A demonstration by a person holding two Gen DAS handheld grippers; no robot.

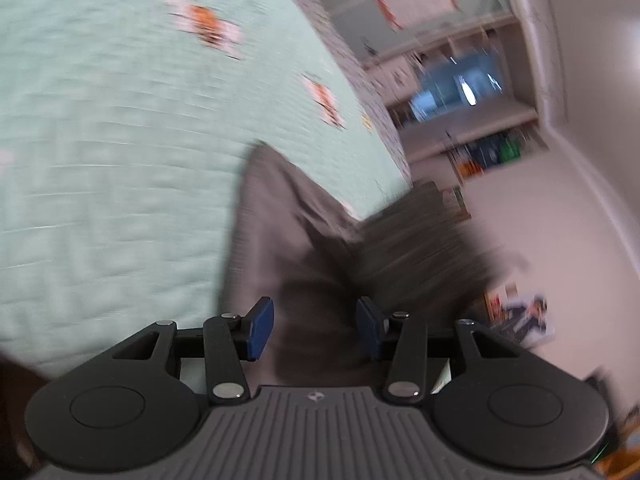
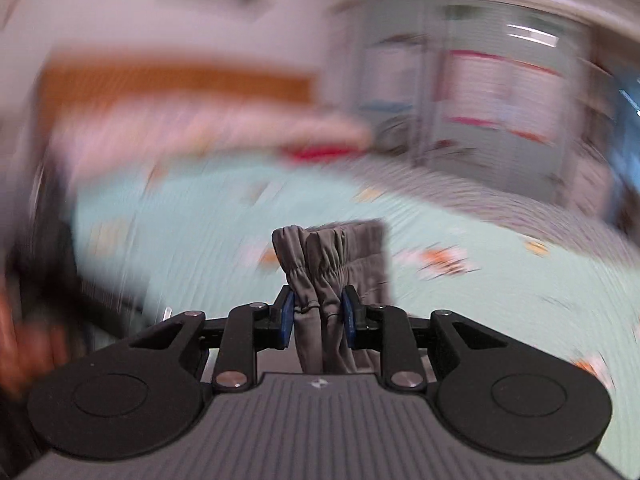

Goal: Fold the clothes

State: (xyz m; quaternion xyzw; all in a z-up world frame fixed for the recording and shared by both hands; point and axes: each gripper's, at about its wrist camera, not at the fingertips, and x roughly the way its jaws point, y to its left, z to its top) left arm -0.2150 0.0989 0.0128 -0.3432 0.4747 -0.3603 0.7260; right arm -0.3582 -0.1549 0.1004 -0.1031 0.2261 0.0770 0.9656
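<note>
A grey garment (image 1: 280, 216) with a gathered elastic band lies over the mint-green bedspread (image 1: 100, 140). In the left wrist view my left gripper (image 1: 316, 330) is open just above the cloth, blue pads apart, nothing pinched between them. The picture is blurred by motion. In the right wrist view my right gripper (image 2: 319, 318) is shut on the bunched elastic band of the grey garment (image 2: 328, 264), which stands up in folds between the blue pads and hangs down behind them. The bedspread (image 2: 460, 300) spreads out beyond.
The bed edge (image 1: 372, 112) runs diagonally, with shelves (image 1: 472, 120) holding books and a blue object beyond it. A wooden headboard (image 2: 172, 84) and pink pillows (image 2: 208, 136) sit at the far end. A person's hand (image 2: 28, 344) shows at the left edge.
</note>
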